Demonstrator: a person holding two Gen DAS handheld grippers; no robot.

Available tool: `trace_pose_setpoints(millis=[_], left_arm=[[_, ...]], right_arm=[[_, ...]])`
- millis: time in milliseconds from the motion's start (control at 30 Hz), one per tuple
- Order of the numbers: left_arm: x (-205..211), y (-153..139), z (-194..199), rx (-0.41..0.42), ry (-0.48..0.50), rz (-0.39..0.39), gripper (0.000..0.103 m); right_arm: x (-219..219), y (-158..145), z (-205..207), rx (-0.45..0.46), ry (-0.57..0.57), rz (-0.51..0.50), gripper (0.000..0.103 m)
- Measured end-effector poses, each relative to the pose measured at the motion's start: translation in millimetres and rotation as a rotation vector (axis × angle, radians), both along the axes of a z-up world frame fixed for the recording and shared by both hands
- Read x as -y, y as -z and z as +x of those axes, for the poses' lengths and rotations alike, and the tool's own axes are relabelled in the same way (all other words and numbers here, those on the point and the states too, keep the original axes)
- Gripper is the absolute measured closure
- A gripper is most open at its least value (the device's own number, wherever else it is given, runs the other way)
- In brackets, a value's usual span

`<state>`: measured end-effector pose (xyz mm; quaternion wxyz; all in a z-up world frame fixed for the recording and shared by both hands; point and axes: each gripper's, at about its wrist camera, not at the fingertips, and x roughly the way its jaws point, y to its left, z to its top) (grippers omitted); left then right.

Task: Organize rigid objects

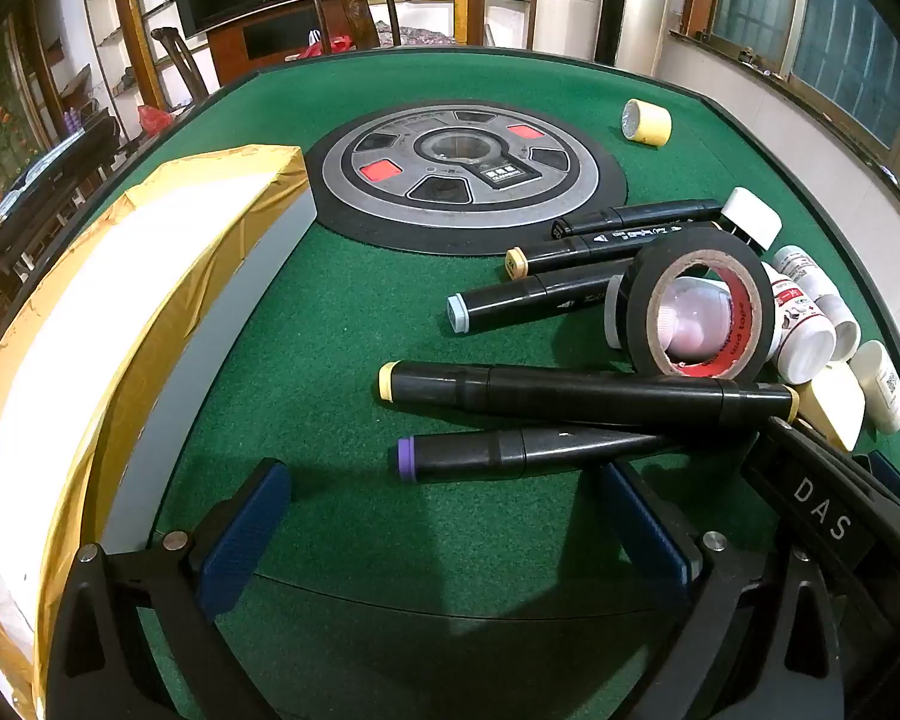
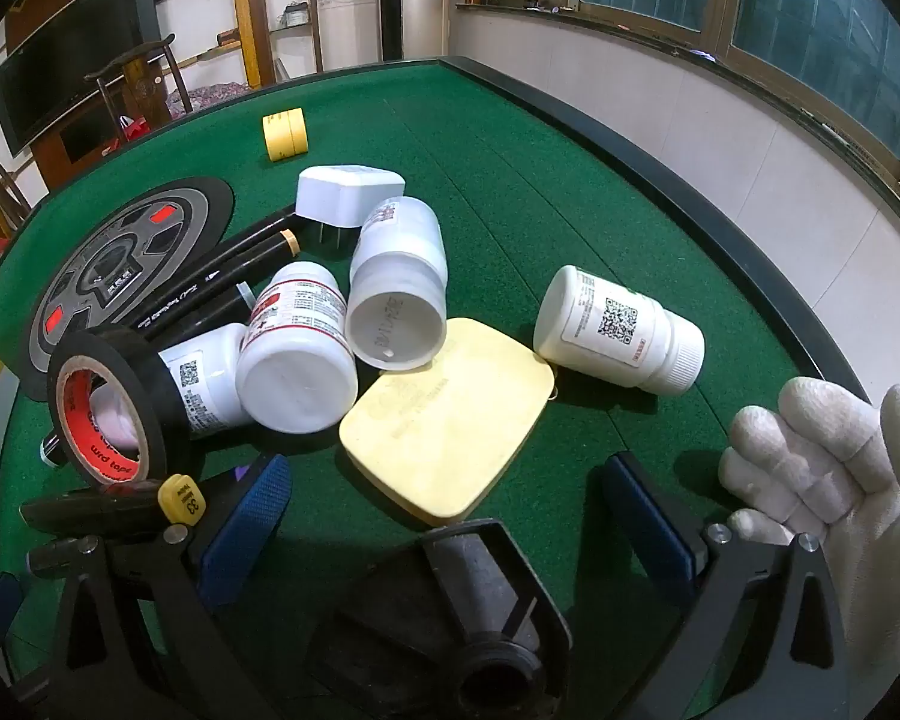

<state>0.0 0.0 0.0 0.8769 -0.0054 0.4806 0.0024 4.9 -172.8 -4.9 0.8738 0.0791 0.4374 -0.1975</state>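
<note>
Green worktop (image 1: pixel 342 324) holds markers (image 1: pixel 582 396), bottles (image 2: pixel 297 366) and tape (image 1: pixel 699 306); left gripper (image 1: pixel 444 516) and right gripper (image 2: pixel 450 510) jaws gape, empty.

Bright, even indoor light, soft shadows on the green felt (image 1: pixel 342 324), sharp focus, heavy fisheye bending with dark corners.
</note>
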Motion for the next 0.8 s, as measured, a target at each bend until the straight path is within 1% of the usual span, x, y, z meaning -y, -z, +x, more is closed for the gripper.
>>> trace_pose_setpoints(millis=[100,233,333,700,733,800], left_arm=[[-0.6,0.0,-0.7,-0.002,0.017,0.0,0.0],[-7.3,0.1,-6.5,-0.001,0.131,-0.005,0.0],[-9.4,-3.3,-7.5,0.0,0.188,-0.009,0.0],[-9.5,-3.3,-8.0,0.002,0.195,-0.008,0.0],[-7.3,-2.7,-12.6,0.002,0.195,-0.006,0.0],[-5.1,-1.0,-13.2,0.003,0.184,-0.005,0.0]], right_arm=[[-0.2,0.0,0.0,0.001,0.0,0.0,0.0],[-0.6,0.0,-0.1,0.001,0.0,0.0,0.0],[-1.1,0.0,-0.1,0.0,0.0,0.0,0.0],[-0.3,0.1,0.3,0.0,0.0,0.001,0.0],[-0.3,0.1,0.4,0.0,0.0,0.001,0.0],[-0.4,0.1,0.3,0.0,0.0,0.001,0.0]])
